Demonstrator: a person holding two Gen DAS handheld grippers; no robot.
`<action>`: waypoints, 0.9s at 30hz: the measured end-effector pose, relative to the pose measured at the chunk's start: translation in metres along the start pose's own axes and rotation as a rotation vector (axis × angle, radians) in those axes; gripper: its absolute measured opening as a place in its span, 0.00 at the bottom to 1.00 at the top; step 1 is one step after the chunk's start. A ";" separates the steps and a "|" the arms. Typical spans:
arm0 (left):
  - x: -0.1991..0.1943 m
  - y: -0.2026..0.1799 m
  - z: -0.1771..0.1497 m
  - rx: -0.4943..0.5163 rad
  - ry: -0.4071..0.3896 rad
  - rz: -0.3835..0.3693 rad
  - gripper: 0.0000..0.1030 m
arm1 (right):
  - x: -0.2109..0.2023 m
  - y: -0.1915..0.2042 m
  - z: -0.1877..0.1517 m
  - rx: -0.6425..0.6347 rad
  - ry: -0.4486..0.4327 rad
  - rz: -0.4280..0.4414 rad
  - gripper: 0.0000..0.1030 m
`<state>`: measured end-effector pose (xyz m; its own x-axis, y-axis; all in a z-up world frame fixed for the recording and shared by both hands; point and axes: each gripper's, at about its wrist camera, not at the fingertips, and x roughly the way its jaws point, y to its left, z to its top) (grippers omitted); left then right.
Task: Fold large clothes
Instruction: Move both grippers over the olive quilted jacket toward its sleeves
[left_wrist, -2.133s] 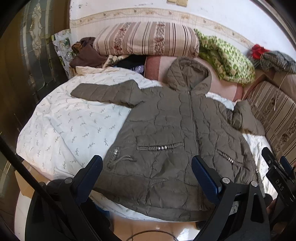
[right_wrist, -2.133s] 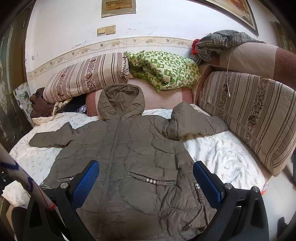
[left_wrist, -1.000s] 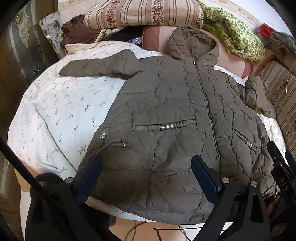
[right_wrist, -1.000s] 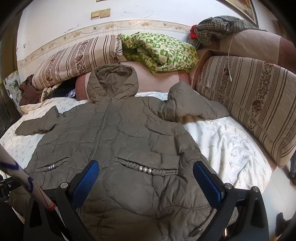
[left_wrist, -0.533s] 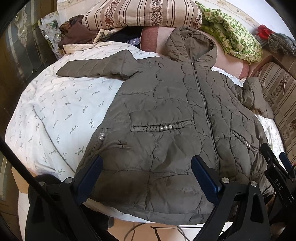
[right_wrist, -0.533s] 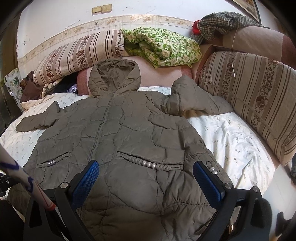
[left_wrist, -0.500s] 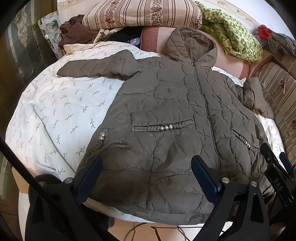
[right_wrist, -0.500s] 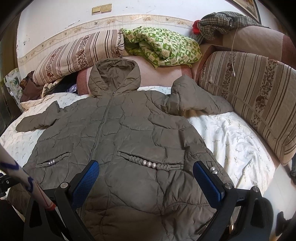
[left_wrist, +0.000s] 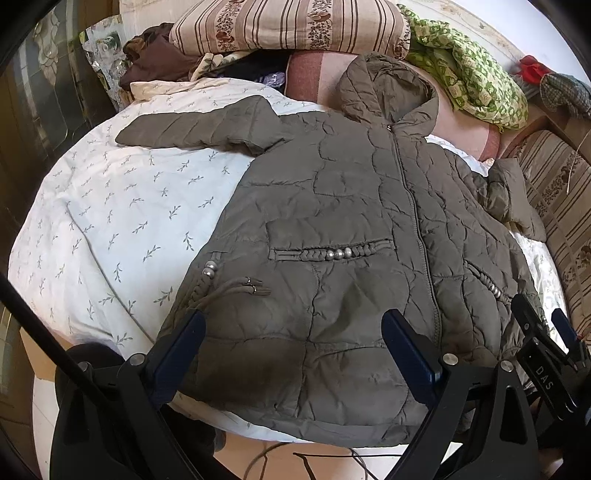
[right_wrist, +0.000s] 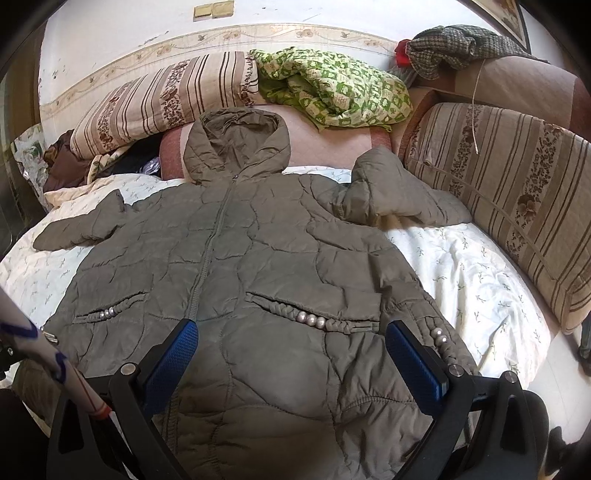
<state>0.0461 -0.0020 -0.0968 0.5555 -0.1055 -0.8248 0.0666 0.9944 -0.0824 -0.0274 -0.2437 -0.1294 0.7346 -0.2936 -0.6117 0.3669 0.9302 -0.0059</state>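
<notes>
An olive quilted hooded jacket (left_wrist: 343, 206) (right_wrist: 258, 258) lies front up and zipped on a white leaf-print sheet (left_wrist: 122, 221) (right_wrist: 472, 280). Its hood rests against a pink cushion, one sleeve stretches left, and the other is bunched against the striped sofa back. My left gripper (left_wrist: 291, 354) hovers open over the hem at the jacket's left front, nothing between its blue pads. My right gripper (right_wrist: 291, 358) hangs open over the lower right front, just below the beaded pocket (right_wrist: 314, 317). The right gripper's body (left_wrist: 543, 354) shows at the lower right of the left wrist view.
Striped cushions (right_wrist: 159, 99), a green patterned blanket (right_wrist: 332, 88) and a pile of dark clothes (left_wrist: 159, 59) line the back. A striped sofa back (right_wrist: 509, 192) borders the right. Cables (left_wrist: 314, 458) lie on the floor below the bed's near edge.
Both grippers have come down and in toward the jacket's hem over the last two seconds; the jacket fills more of each view. The jacket itself has not moved.
</notes>
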 end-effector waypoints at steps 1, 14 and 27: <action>0.000 0.000 0.000 0.000 -0.002 0.004 0.93 | 0.000 0.001 0.000 -0.003 0.001 0.001 1.00; 0.004 0.004 0.001 -0.010 0.011 0.028 0.93 | 0.002 0.004 -0.005 -0.006 0.014 0.001 1.00; 0.016 0.013 0.006 -0.010 0.022 0.088 0.93 | 0.008 0.004 -0.006 -0.013 0.029 -0.003 1.00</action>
<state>0.0608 0.0091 -0.1081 0.5408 -0.0176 -0.8410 0.0102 0.9998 -0.0144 -0.0234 -0.2411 -0.1391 0.7163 -0.2902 -0.6346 0.3615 0.9322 -0.0182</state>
